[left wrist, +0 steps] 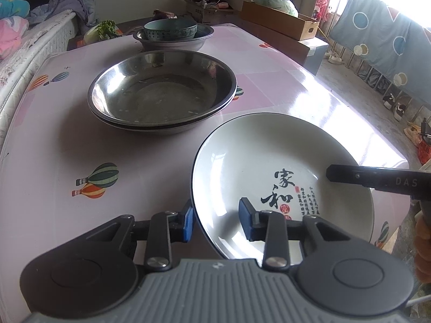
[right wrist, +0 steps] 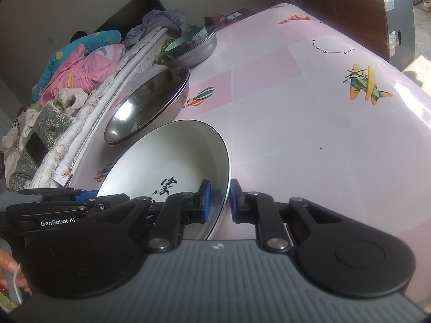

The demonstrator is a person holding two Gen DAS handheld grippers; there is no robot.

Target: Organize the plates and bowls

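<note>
white plate (left wrist: 242, 167): 1 | steel basins (left wrist: 161, 91): 3 | left gripper (left wrist: 216, 222) apart | right gripper (right wrist: 220, 202) clamps plate rim

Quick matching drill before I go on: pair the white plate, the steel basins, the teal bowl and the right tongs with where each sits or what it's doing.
1. white plate
2. steel basins
3. teal bowl
4. right tongs

A. nested inside the far steel basin
B. stacked in a pair mid-table
C. shut on a rim
D. nearest, with black calligraphy

Pairs: 1-D, 2-B, 3-A, 4-C
</note>
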